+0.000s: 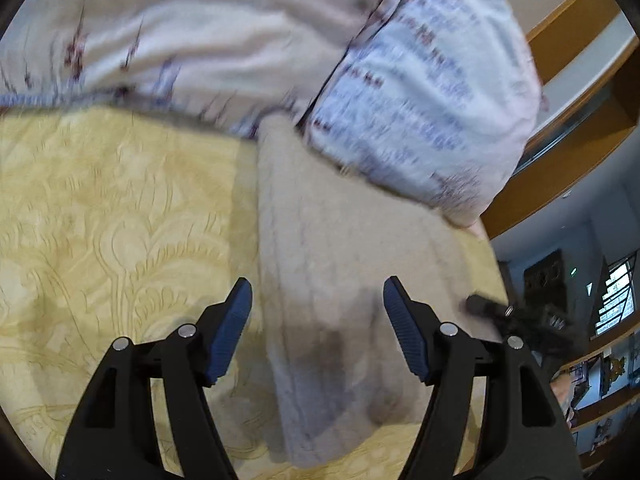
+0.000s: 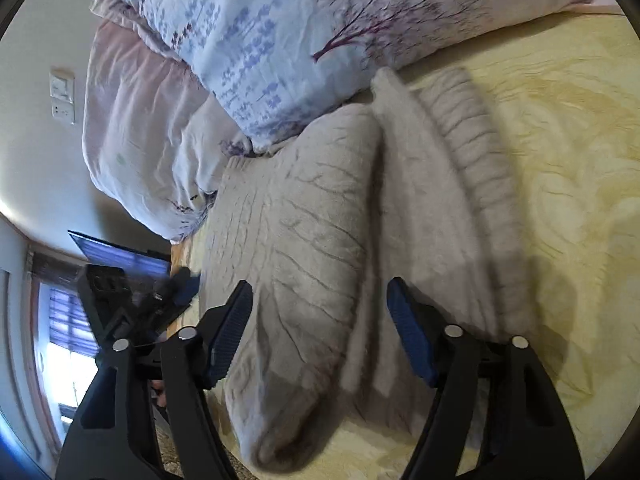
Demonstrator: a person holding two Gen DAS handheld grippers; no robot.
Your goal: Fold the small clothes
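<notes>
We see a yellow bedspread point(image 2: 560, 152) with floral pillows point(image 2: 280, 40) at its head; beyond them a pale wall point(image 2: 36, 80) with switches point(image 2: 62, 96), perhaps a window point(image 2: 64, 360) below.

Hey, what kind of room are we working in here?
Most likely a bedroom: a yellow patterned bedspread, floral pillows in pale blue and pink, and a beige cable-knit sweater lying on the bed.
</notes>
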